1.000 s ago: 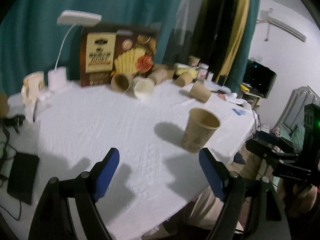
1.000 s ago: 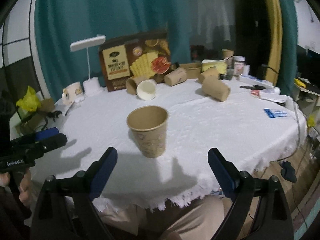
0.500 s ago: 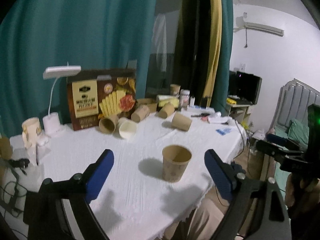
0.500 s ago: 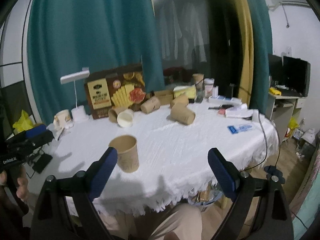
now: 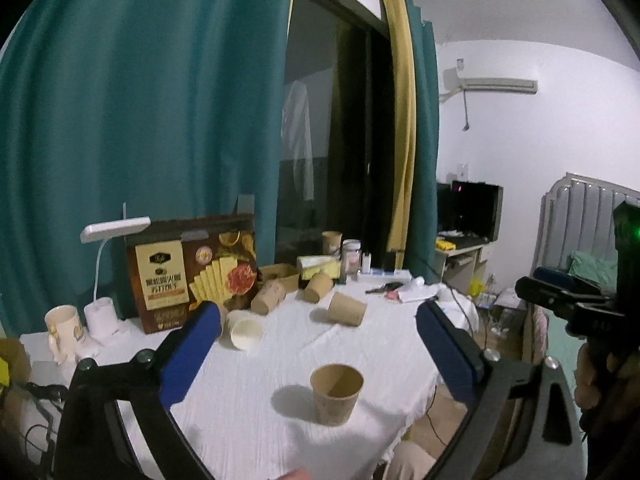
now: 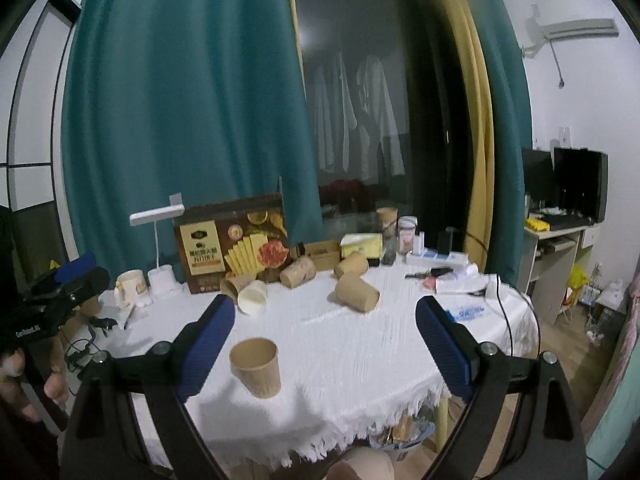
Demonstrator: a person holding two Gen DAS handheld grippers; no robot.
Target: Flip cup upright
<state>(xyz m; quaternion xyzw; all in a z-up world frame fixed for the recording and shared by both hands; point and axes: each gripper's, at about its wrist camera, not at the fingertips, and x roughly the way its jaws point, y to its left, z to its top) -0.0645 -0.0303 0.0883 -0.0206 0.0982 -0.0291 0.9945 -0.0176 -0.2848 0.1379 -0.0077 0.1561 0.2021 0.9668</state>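
We see the paper cup point(image 5: 337, 394) standing upright, mouth up, on the white tablecloth point(image 5: 260, 420) near the table's front edge, free of both tools. Our left gripper point(image 5: 318, 356) has its blue fingers point(image 5: 192, 350) spread wide; its jaws have just been opening, nothing pinched between them, cup sits lower down on the table, apart from the pads. Our right gripper point(image 6: 324, 342) is also released, jaws wide apart and empty; in its view the cup point(image 6: 256, 366) is beside the left blue finger point(image 6: 206, 344), not touching. Further back, four more paper cups lie on their sides, one brown cup point(image 6: 356, 293) nearest the middle, one with a white inside point(image 6: 252, 297) facing us. Behind them stand a snack box point(image 6: 232, 242), a white desk lamp point(image 6: 158, 240) and a mug point(image 6: 130, 286). Teal curtain point(image 6: 180, 100) behind.
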